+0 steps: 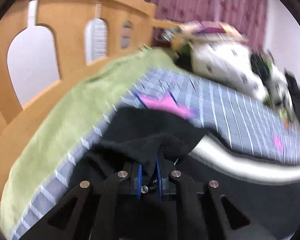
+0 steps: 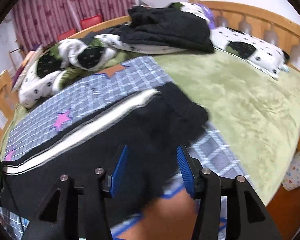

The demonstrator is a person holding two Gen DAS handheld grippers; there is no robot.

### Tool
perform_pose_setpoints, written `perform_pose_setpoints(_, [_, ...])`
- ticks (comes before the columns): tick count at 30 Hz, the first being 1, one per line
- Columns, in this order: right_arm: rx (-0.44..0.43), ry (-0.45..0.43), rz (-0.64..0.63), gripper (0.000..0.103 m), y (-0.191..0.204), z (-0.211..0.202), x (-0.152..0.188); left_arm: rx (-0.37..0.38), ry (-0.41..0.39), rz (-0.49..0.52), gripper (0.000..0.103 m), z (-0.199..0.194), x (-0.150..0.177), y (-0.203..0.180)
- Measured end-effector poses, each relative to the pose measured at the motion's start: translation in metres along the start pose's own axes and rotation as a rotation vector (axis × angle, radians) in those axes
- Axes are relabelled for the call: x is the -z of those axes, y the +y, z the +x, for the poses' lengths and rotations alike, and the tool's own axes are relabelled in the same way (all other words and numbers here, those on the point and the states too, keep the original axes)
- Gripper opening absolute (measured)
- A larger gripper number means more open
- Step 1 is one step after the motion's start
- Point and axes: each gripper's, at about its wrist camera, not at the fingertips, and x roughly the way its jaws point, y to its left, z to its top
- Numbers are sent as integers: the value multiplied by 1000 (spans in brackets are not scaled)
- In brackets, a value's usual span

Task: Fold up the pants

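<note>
Pants pinched on one side only.
My left tongs [image 1: 149,170] were clamped on the pants [image 2: 142,124]; my right tongs [image 2: 152,170] stood apart above them, so the loose side risked sagging crooked.

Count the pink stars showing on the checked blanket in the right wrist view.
2: one pink star beside the white stripe of the pants, another at the blanket's left edge. The pants may hide more.

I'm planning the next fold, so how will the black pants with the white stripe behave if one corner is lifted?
Probably floppy: the pants bunch into soft folds where the left tongs pinch them. Likely light for their size, since a small pinch raises a fold. They may drag the checked blanket rather than slide, though that is uncertain. The right tongs stand open over them.
</note>
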Motion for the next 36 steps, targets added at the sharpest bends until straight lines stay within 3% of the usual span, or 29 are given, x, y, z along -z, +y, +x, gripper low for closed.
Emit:
perform_pose_setpoints(4, [-85, 33, -41, 53, 55, 16, 11, 25, -12, -69, 10, 31, -40, 22])
perform_pose_setpoints(9, [-124, 97, -124, 53, 114, 41, 30, 47, 2, -38, 11, 66, -54, 24])
perform_pose_setpoints(14, [-149, 129, -185, 53, 155, 54, 46, 63, 106, -70, 16, 80, -57, 29])
perform_pose_setpoints(16, [-172, 129, -192, 53, 166, 51, 51, 60, 127, -81, 31, 72, -51, 33])
perform_pose_setpoints(18, [-189, 123, -197, 53, 173, 47, 54, 27, 119, -62, 63, 55, -43, 33])
perform_pose_setpoints(20, [-205, 118, -201, 53, 175, 42, 55, 33, 96, -49, 68, 34, -35, 33])
perform_pose_setpoints(22, [-219, 112, -195, 53, 175, 37, 55, 56, 127, -48, 68, 13, -20, 34])
perform_pose_setpoints(24, [-239, 111, -180, 53, 173, 34, 55, 130, 178, -119, 68, -5, 3, 40])
perform_pose_setpoints(26, [-259, 101, -163, 53, 169, 31, 56, 255, 228, -234, 68, -22, 40, 46])
perform_pose_setpoints(32, [-306, 95, -102, 53, 152, 30, 62, 486, 269, -520, 67, -37, 117, 53])
perform_pose_setpoints(35, [-320, 99, -80, 53, 141, 31, 65, 506, 301, -643, 66, -11, 128, 56])
perform_pose_setpoints(36, [-319, 95, -75, 53, 139, 31, 66, 495, 290, -682, 61, -2, 129, 59])
